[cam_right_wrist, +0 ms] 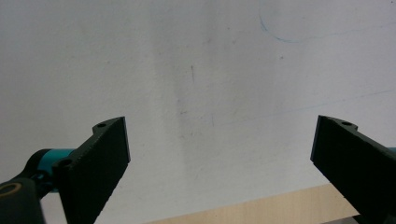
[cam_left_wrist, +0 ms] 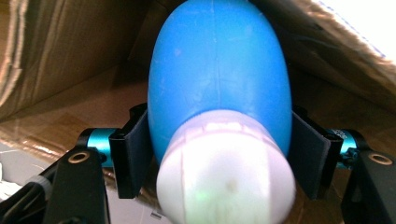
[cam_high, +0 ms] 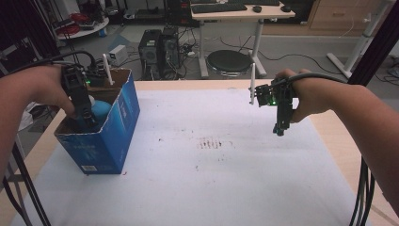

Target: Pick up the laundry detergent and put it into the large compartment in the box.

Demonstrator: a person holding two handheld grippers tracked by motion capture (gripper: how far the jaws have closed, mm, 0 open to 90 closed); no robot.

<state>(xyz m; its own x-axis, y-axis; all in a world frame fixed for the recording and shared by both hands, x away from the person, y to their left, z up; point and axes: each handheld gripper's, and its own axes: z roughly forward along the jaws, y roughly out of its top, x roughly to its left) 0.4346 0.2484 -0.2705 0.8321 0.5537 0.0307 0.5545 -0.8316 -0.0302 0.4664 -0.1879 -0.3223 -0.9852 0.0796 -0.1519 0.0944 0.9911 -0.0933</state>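
High view, near edge: we see our two forearms come in over the white paper sheet (cam_high: 197, 179) that covers the wooden table (cam_high: 336, 141).
Left gripper (cam_high: 87, 120): we have it pointed down inside the open blue cardboard box (cam_high: 106, 146) at the table's left side.
Left gripper view: the soft blue rubber bulb with a white cap (cam_left_wrist: 219, 88) lies on the brown box floor between our two black jaws; the pads sit right at its flanks, and we cannot tell whether they press or merely flank it.
Right gripper (cam_high: 281, 127): we hold it above the paper, well apart from the box, jaws spread wide with nothing between them.
Step in hand: we judge this to be the setting down of the bulb in the box, with the grip loosening.
Next move: we would spread the left jaws clear of the bulb, then lift straight up so the pads do not drag it or catch the box wall.
Far side: a round black stool (cam_high: 229, 60) stands beyond the table.
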